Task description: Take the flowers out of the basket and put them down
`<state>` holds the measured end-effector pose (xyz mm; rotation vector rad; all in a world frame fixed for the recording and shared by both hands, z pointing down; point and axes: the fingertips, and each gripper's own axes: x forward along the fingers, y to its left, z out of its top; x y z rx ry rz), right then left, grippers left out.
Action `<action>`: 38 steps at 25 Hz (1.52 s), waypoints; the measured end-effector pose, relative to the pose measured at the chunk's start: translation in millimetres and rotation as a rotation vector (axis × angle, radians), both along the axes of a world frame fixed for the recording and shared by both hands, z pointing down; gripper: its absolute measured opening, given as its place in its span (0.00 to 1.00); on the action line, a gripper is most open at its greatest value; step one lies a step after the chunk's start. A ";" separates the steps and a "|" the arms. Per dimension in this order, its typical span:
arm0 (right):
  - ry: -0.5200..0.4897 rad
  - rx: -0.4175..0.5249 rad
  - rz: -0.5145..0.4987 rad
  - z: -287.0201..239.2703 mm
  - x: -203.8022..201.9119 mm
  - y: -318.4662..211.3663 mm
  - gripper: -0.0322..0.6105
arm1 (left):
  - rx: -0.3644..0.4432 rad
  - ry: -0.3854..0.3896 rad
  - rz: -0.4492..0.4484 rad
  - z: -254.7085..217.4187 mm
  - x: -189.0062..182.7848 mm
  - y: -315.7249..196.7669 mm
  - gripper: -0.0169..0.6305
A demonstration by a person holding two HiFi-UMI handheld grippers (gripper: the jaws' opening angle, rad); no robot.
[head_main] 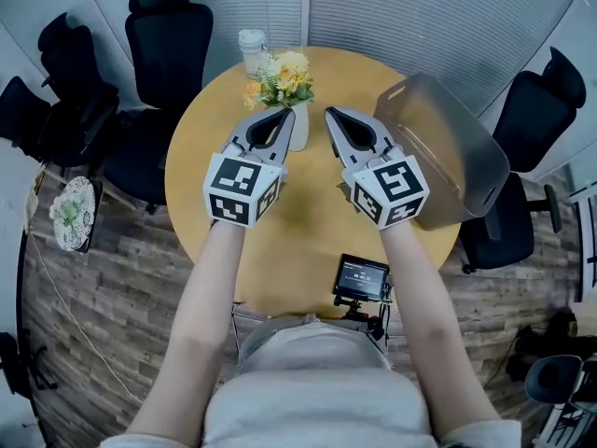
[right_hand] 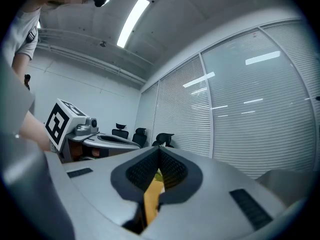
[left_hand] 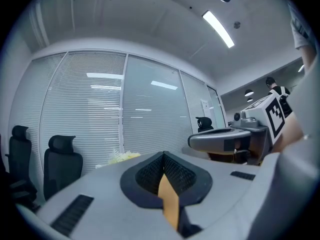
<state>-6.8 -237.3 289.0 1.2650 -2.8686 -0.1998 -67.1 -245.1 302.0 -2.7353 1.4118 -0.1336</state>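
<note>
Hovering side by side above the round, smooth, yellow-wood table (head_main: pixel 308 241), the left gripper (head_main: pixel 287 111) and the right gripper (head_main: pixel 330 112) each have their grey, wedge-shaped jaws pressed together, with nothing between the ribbed black pads. The flowers (head_main: pixel 280 75), a soft bunch of yellow and cream blooms with green leaves, stand at the table's far edge in a narrow white vessel (head_main: pixel 299 131) just past the left gripper's tip, beside a small white cylindrical jar (head_main: pixel 252 49). A large translucent grey tub (head_main: pixel 438 147) with rounded corners sits at the table's right edge, overhanging it.
</note>
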 end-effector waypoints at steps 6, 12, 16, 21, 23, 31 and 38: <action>-0.038 0.018 -0.021 -19.0 1.3 1.8 0.09 | 0.033 0.033 -0.015 -16.4 1.7 0.7 0.03; -0.028 0.016 -0.052 -21.9 0.3 11.5 0.09 | 0.048 0.068 -0.029 -21.7 2.8 4.6 0.03; -0.015 0.017 -0.076 -22.1 -2.9 17.5 0.09 | 0.061 0.083 -0.049 -24.3 -0.5 9.2 0.03; -0.059 -0.004 -0.095 -26.5 -2.5 25.0 0.09 | 0.065 0.110 -0.066 -24.7 -4.4 14.4 0.03; -0.062 -0.007 -0.099 -27.9 -0.4 26.1 0.09 | 0.068 0.108 -0.070 -25.8 -3.1 15.8 0.03; -0.083 -0.013 -0.118 -30.2 5.6 31.7 0.09 | 0.083 0.090 -0.057 -30.6 6.9 24.2 0.03; -0.097 -0.016 -0.121 -31.1 12.8 34.5 0.09 | 0.091 0.090 -0.044 -33.4 14.4 27.7 0.03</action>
